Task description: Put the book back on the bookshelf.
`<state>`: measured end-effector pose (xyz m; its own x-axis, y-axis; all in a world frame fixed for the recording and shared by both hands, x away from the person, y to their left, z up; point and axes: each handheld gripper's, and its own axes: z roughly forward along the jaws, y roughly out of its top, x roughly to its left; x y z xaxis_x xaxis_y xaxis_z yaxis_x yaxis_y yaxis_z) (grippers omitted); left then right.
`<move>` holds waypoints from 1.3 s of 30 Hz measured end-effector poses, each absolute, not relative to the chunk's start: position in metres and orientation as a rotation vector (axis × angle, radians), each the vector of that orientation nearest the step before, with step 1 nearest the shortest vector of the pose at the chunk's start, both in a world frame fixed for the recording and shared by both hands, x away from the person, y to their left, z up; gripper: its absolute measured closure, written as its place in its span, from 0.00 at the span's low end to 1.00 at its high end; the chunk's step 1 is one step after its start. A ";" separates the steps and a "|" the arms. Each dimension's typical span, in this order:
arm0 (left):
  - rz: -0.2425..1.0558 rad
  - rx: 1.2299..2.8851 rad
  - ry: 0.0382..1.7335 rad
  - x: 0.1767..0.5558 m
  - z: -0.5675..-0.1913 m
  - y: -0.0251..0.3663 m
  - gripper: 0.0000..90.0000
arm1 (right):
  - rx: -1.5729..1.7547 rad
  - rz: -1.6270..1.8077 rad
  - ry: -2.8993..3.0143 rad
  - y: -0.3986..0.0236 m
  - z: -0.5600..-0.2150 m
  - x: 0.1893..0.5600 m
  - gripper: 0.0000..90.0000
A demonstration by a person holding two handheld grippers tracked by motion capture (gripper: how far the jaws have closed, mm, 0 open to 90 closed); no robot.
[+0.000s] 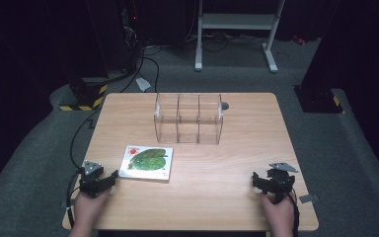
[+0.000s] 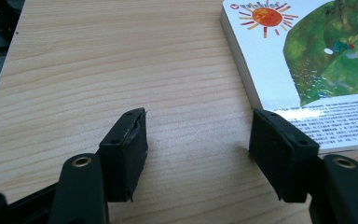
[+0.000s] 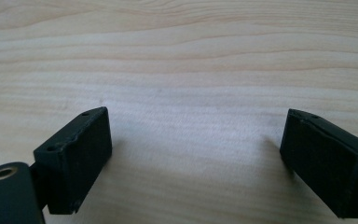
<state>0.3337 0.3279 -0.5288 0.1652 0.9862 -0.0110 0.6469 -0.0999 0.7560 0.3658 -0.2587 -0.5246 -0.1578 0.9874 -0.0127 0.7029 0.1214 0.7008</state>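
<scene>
Beside the book [image 1: 146, 163], the left gripper [image 1: 109, 179] is approaching, jaws wide and empty; next, closing on its edge (right gripper [image 1: 258, 180] idling, also wide).

From above, my worktop [image 1: 237, 197] is evenly lit while the room around it falls off into near black. The high view is soft and a little grainy. Close up along my jaws the wood grain is sharp and bright, and each jaw throws a faint, soft shadow. The glossy book cover [image 2: 307, 60] catches a mild sheen; my nearest jaw parts blur slightly.
</scene>
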 end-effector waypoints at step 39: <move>0.623 1.749 1.493 0.339 -0.517 0.318 0.41 | 1.538 0.951 1.987 -0.235 -0.508 0.357 0.25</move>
<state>0.3391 0.3179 -0.5171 0.2042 0.9738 -0.1001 0.6141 -0.0479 0.7878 0.3568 -0.2352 -0.5078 -0.2759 0.9593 0.0601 0.6482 0.1395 0.7486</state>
